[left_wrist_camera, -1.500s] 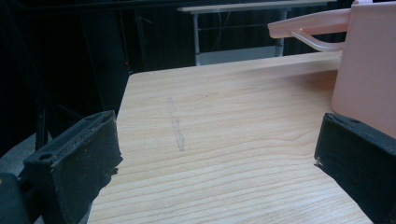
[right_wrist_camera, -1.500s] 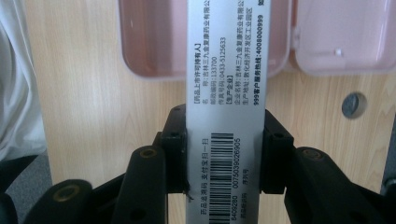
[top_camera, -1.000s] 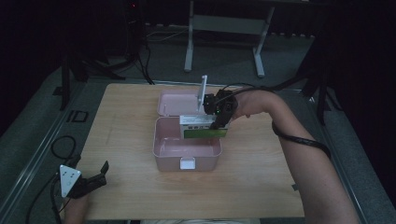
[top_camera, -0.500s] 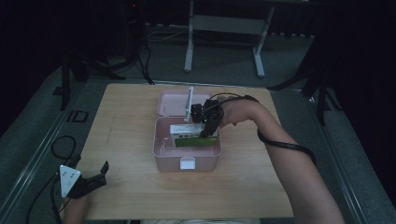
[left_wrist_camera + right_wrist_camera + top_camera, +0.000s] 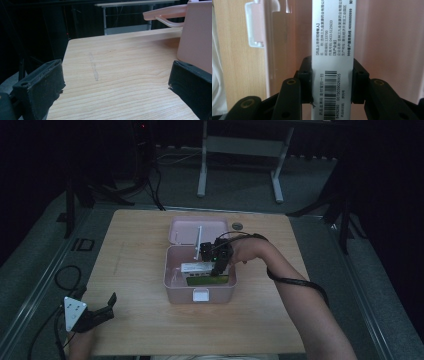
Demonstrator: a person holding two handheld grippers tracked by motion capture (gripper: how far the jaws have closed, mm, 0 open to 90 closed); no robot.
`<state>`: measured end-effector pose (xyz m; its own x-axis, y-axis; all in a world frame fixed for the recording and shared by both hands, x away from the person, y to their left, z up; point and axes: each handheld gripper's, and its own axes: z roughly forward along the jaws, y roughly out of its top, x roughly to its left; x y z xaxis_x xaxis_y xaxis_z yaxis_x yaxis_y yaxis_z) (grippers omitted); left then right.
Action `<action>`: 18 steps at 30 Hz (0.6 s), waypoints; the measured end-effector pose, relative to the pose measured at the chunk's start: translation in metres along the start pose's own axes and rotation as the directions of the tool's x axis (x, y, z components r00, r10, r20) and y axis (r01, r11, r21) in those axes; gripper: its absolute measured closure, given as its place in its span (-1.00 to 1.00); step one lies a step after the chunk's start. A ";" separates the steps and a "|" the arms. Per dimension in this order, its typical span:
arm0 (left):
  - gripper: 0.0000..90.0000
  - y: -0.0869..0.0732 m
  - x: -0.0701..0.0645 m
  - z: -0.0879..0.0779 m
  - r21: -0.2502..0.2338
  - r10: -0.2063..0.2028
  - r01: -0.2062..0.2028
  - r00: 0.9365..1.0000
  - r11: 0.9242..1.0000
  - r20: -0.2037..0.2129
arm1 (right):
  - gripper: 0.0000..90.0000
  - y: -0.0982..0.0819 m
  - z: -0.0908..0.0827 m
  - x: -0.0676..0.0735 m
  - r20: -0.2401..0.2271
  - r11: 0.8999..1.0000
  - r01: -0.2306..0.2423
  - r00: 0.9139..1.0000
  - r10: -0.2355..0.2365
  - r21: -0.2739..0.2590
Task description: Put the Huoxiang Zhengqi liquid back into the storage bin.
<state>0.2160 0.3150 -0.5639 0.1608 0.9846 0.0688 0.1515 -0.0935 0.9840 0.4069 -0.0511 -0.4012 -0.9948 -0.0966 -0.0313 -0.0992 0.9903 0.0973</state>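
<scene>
An open pink box (image 5: pixel 171 275) stands mid-table, its lid (image 5: pixel 190 227) laid back behind it. My right gripper (image 5: pixel 218 266) points down into the box, shut on a white and green medicine carton (image 5: pixel 198 268) that hangs low inside. In the right gripper view, the pads clamp the carton (image 5: pixel 333 37) at its barcode end, with the right gripper (image 5: pixel 333 80) over the pink box floor (image 5: pixel 387 37). My left gripper (image 5: pixel 107 307) rests open at the table's near left corner. In its own view the left gripper (image 5: pixel 116 85) holds nothing, and the pink box (image 5: pixel 197 35) is off to the right.
The pink box has a white latch (image 5: pixel 201 294) on its near wall. A small round grey thing (image 5: pixel 237 226) lies on the wooden table (image 5: pixel 135 250) right of the lid. Metal stand legs (image 5: pixel 240 165) and cables sit on the dark floor beyond the table.
My right gripper has come down and toward the near left with the carton, from above the box's far right rim to inside the box. The left gripper has stayed put.
</scene>
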 end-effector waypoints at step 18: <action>-0.99 0.000 0.000 0.000 0.002 0.002 -0.002 1.000 1.000 -0.001 | 0.38 -0.005 0.048 0.000 -0.063 1.000 -0.016 0.998 0.017 0.016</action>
<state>0.2163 0.3153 -0.5639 0.1599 0.9846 0.0708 0.1531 -0.0956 0.9836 0.4086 -0.0516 -0.4498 -0.9957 -0.0862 0.0330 -0.0832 0.9932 0.0816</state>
